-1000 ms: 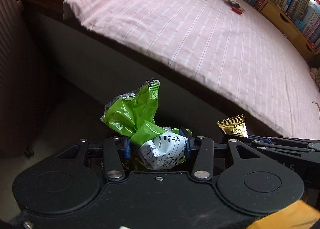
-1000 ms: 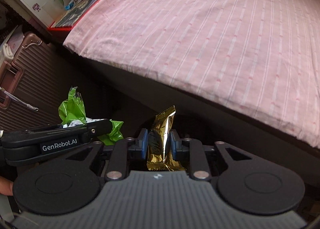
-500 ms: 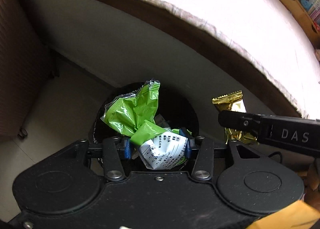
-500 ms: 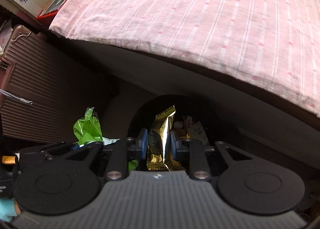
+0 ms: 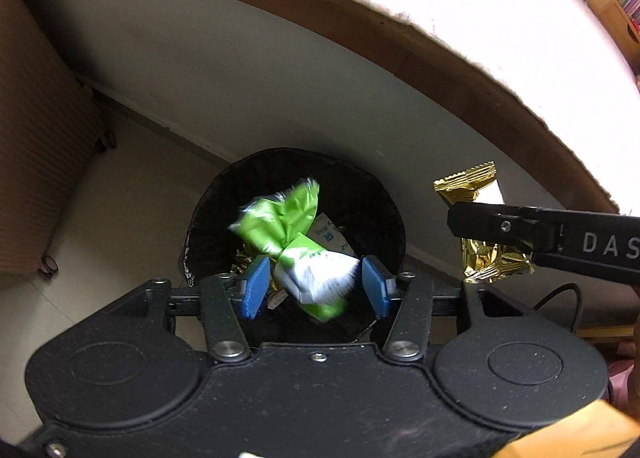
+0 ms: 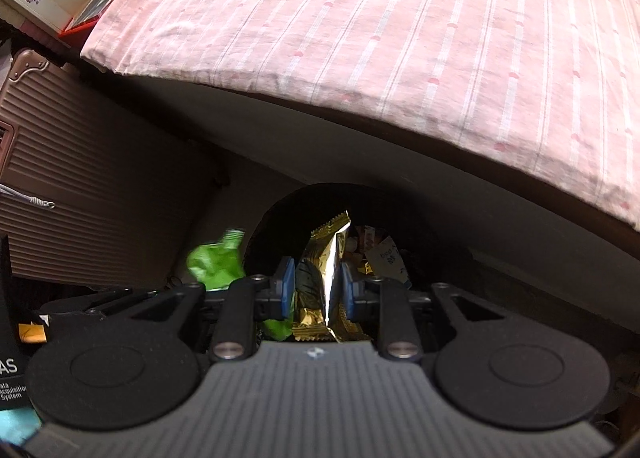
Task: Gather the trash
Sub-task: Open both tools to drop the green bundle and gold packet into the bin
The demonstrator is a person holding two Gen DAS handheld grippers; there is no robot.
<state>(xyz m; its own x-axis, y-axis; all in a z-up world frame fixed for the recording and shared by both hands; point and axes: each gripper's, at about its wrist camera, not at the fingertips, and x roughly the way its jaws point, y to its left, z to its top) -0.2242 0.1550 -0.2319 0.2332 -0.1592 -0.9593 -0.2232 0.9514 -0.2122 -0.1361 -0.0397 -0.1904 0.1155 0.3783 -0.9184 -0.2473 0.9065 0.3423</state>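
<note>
A black-lined trash bin [image 5: 360, 193] stands on the floor against the bed's side. My left gripper [image 5: 315, 286] hangs right over it. Its jaws are opening, and the crumpled green and white wrapper [image 5: 304, 258] lies blurred between the blue pads with a gap on each side. My right gripper [image 6: 316, 290] is over the same bin [image 6: 280, 225]. Its jaws are starting to open, but the pads still press on an upright gold wrapper [image 6: 320, 254]. In the left wrist view that gold wrapper [image 5: 468, 181] shows at the right, pinched under a black finger.
Paper scraps and other wrappers lie inside the bin. The bed with a pink striped sheet [image 6: 400, 37] overhangs behind it. A ribbed brown suitcase [image 5: 32, 157] on wheels stands to the left. A black cable [image 5: 560, 298] runs along the floor at the right.
Both grippers have sunk toward the bin and tipped more steeply down. The left jaws have widened, and the green wrapper has come loose and blurred. The gold wrapper stays pinched upright.
</note>
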